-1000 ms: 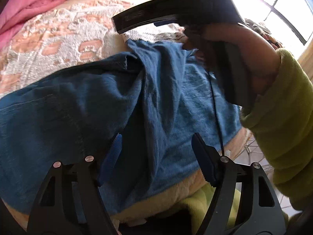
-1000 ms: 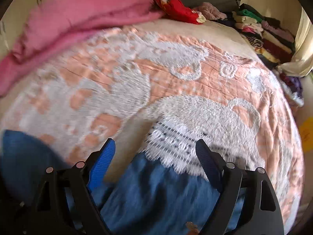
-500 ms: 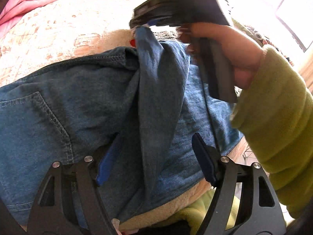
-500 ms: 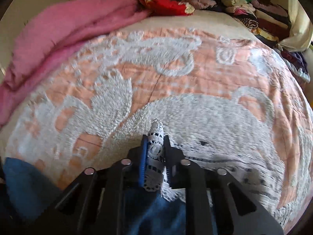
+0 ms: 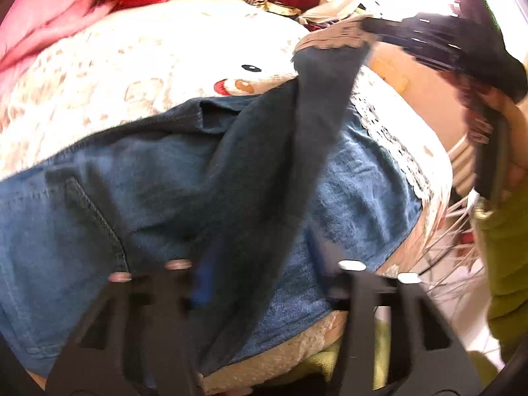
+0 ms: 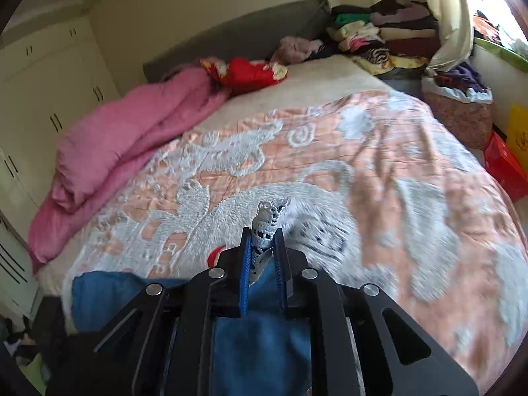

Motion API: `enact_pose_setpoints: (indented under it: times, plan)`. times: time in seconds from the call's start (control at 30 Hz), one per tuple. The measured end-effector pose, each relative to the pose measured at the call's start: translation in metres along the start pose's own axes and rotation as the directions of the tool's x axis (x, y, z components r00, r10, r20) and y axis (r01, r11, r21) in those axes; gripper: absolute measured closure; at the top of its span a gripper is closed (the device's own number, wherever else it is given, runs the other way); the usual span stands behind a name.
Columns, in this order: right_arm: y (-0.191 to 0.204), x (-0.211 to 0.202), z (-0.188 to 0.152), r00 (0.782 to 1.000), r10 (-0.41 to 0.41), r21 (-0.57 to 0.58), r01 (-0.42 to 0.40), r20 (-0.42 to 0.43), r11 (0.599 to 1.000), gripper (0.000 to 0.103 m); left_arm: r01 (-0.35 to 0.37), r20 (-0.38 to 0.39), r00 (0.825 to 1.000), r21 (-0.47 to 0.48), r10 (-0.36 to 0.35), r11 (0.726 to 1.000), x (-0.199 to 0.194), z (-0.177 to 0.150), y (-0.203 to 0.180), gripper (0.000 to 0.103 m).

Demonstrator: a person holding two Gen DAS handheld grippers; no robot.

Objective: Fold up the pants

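Blue denim pants (image 5: 132,198) lie across the peach and white bedspread (image 6: 379,171). A dark fold of denim runs up from between my left fingers to the lace hem (image 5: 330,36). My left gripper (image 5: 264,283) is blurred at the bottom. Its jaws are closing around that fold, and a gap still shows on the right side. My right gripper (image 5: 366,31) is lifted at the upper right, held by a hand in a green sleeve (image 5: 508,247). In the right wrist view the right gripper (image 6: 262,241) is shut on the white lace hem (image 6: 267,217), with the pants (image 6: 260,340) hanging below it.
A pink quilt (image 6: 125,145) lies along the bed's left side, with a red pillow (image 6: 250,71) near the headboard. Stacked clothes (image 6: 379,36) fill the far right corner. A clothes-filled basket (image 6: 458,112) and a red box (image 6: 505,168) stand beside the bed on the right. Wardrobe doors (image 6: 39,82) line the left wall.
My right gripper shut on the lace hem and carried it up and to the right, drawing the leg into a taut fold. My left fingers moved inward around that fold.
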State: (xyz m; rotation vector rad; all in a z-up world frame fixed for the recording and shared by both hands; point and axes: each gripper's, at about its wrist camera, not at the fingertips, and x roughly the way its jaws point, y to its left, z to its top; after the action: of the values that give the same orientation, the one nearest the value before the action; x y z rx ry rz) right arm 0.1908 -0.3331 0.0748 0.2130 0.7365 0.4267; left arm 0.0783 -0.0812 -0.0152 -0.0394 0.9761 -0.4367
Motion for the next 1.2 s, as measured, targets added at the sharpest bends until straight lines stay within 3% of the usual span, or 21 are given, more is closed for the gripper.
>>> enact_pose_setpoints:
  times: [0.07,0.17,0.33,0.53,0.97,1.2]
  plan:
    - [-0.012,-0.024,-0.012,1.000,0.003,0.036,-0.003,0.011,0.999,0.091,-0.019,0.010,1.000,0.063,0.019,0.998,-0.004,0.001,-0.007,0.100]
    - [-0.028,-0.051,-0.034,1.000,0.007,0.092,-0.007,0.010,0.996,0.091,-0.085,0.035,0.996,0.162,0.081,0.983,-0.015,-0.001,-0.019,0.102]
    - [-0.049,-0.074,-0.083,0.999,0.003,0.164,0.005,-0.046,0.986,0.091,-0.095,0.019,0.996,0.220,0.093,0.971,-0.019,-0.005,-0.017,0.102]
    - [-0.072,-0.070,-0.131,0.992,0.009,0.263,0.026,-0.129,0.964,0.091,-0.090,-0.056,0.992,0.280,0.109,0.956,-0.006,-0.019,-0.030,0.102]
    - [-0.087,-0.075,-0.153,0.987,-0.003,0.300,0.052,-0.162,0.952,0.091,-0.083,-0.113,0.986,0.296,0.121,0.952,0.001,-0.027,-0.035,0.102]
    - [-0.086,-0.072,-0.156,0.980,-0.048,0.275,0.101,-0.192,0.956,0.090,-0.074,-0.152,0.980,0.313,0.127,0.947,0.009,-0.032,-0.038,0.100]
